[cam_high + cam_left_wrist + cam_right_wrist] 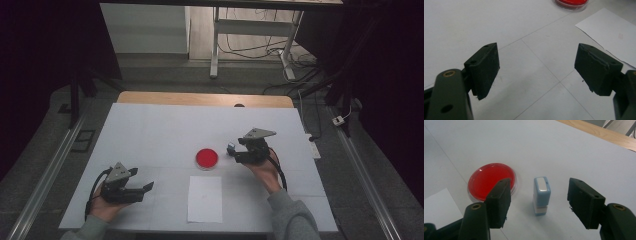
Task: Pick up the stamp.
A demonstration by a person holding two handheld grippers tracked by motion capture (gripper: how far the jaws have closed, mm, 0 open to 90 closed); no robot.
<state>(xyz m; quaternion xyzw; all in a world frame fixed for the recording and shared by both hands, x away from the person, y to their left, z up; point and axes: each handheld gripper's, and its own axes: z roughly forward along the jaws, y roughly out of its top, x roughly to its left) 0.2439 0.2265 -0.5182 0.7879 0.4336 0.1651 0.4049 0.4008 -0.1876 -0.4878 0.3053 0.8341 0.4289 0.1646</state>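
A small light-blue stamp [541,195] with a white base stands upright on the white table, just right of a round red ink pad [491,180]. My right gripper [539,203] is open with the stamp between its jaws; the pads stand clear of it on both sides. From above, the stamp [231,148] sits at the tips of the right gripper [235,151], right of the red pad [206,158]. My left gripper [147,189] rests at the table's front left, open with bare table between its jaws [536,72]. A white paper sheet [205,198] lies in front of the pad.
The white table cover [160,130] ends at a wooden strip [200,98] at the far edge. Metal rails run along the floor on both sides. A desk frame and cables stand beyond the table.
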